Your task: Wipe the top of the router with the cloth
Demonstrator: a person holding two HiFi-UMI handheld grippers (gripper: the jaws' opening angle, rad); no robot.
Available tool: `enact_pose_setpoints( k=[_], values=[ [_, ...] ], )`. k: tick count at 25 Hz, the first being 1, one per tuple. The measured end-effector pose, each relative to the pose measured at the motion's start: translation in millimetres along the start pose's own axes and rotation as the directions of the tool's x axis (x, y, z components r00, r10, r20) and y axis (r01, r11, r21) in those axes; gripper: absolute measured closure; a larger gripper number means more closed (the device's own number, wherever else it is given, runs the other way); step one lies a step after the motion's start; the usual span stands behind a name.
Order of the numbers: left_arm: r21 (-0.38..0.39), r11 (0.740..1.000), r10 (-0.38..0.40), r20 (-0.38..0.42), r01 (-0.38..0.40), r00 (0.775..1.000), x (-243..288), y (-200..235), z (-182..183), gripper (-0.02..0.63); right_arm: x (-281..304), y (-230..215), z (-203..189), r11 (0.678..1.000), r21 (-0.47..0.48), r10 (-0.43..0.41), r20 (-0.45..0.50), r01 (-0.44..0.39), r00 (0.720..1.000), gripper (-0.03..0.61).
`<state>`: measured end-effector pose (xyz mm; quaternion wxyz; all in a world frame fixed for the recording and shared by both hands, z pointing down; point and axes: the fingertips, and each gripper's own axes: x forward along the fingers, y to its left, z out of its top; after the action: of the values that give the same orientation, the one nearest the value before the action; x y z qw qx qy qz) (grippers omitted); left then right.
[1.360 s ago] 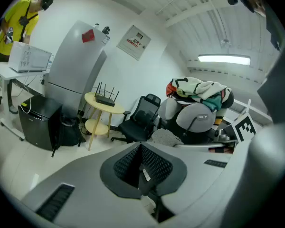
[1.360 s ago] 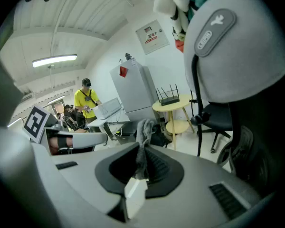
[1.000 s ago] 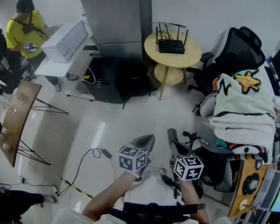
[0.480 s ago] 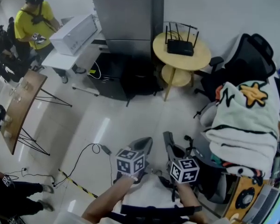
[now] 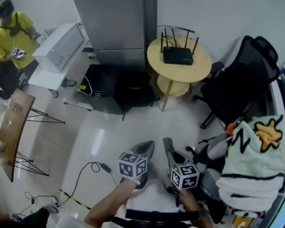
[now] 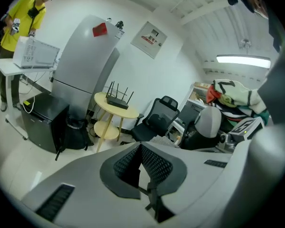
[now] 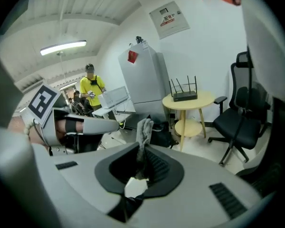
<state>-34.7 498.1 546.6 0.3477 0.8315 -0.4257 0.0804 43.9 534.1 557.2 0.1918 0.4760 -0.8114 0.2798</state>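
In the head view, the black router (image 5: 177,56) sits aerials-up on the round yellow table (image 5: 200,69) at the far side, well apart from the left tool (image 5: 146,149) and right tool (image 5: 168,145), both near the person's body. The left gripper view shows that tool clenched, its pads meeting on nothing, with the router far off and slightly left. The right gripper view shows the right tool clamped on a grey cloth (image 7: 143,127) that sticks up past its tips, with the router far to the right.
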Motion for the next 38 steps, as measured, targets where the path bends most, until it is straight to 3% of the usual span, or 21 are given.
enact_pose_setpoints(
  k=[15, 20, 27, 32, 38],
  values=[
    [0.032, 0.993, -0.112, -0.035, 0.113, 0.993, 69, 109, 138, 0.615, 135, -28, 125, 0.986, 0.116, -0.126, 0.050, 0.119, 0.991, 0.541],
    [0.053, 0.989, -0.134, -0.028, 0.136, 0.991, 83, 134, 169, 0.615, 159, -32, 152, 0.979, 0.146, -0.157, 0.080, 0.144, 0.984, 0.541],
    [0.062, 0.989, -0.133, -0.032, 0.135, 0.991, 99, 157, 192, 0.615, 162, -72, 167, 0.946, 0.242, -0.245, 0.105, 0.214, 0.964, 0.541],
    [0.055, 0.991, -0.116, -0.040, 0.118, 0.992, 117, 167, 200, 0.615, 189, -83, 180, 0.951, 0.248, -0.215, 0.094, 0.186, 0.972, 0.542],
    [0.073, 0.993, -0.092, -0.009, 0.093, 0.996, 158, 182, 238, 0.615, 241, -107, 223, 0.969, 0.205, -0.159, 0.093, 0.138, 0.983, 0.543]
  ],
)
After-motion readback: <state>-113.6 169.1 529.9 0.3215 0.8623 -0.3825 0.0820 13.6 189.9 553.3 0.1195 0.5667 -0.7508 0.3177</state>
